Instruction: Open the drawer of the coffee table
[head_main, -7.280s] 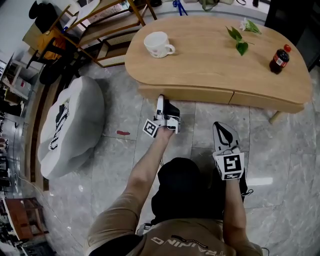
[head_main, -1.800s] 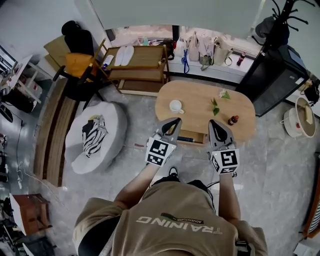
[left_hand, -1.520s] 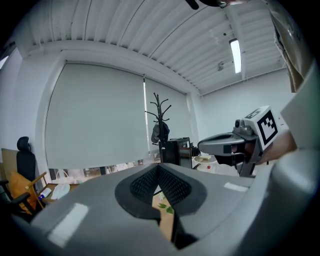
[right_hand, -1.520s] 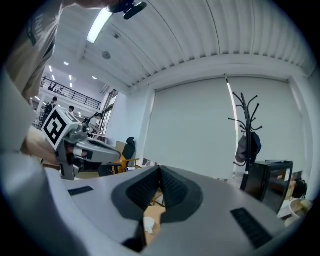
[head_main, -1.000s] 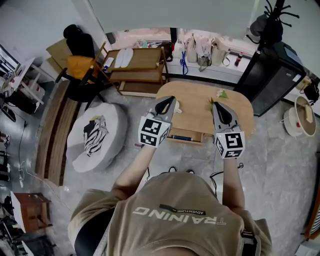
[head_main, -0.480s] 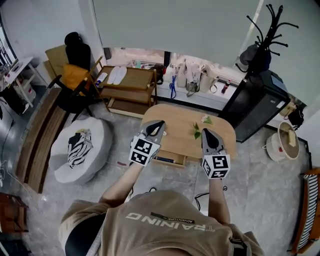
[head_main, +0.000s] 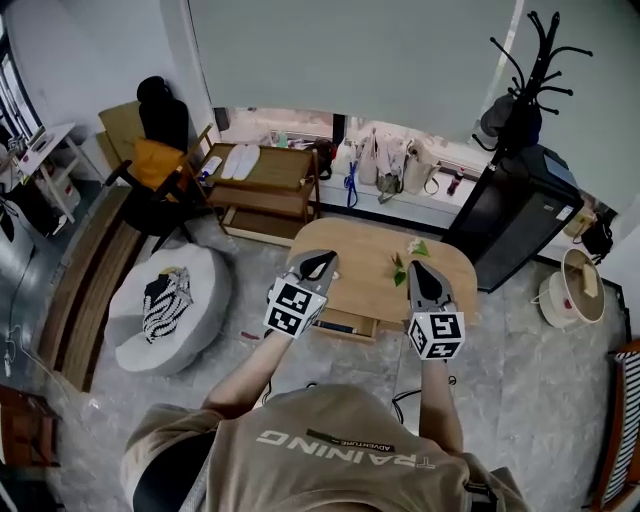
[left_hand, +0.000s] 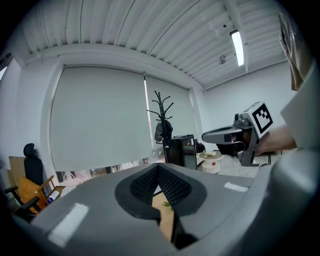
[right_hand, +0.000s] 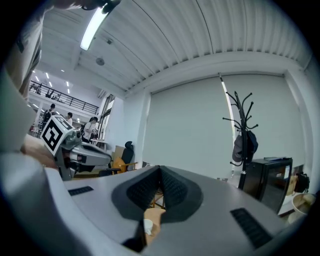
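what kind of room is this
Probably a lounge corner of an office or lab: a low coffee table, a beanbag on the tiled floor, and a coat rack by a roller-blind window.

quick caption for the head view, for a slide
Person holds the left hand-held gripper and right hand-held gripper shut, facing a coffee table whose drawer stands open

The head camera looks steeply down from high up, well back from the table (head_main: 372, 280). The cameras on the left gripper (head_main: 322, 258) and right gripper (head_main: 418, 268) face level toward the far blind (head_main: 340, 60) and coat rack (head_main: 530, 60), which all three views share.
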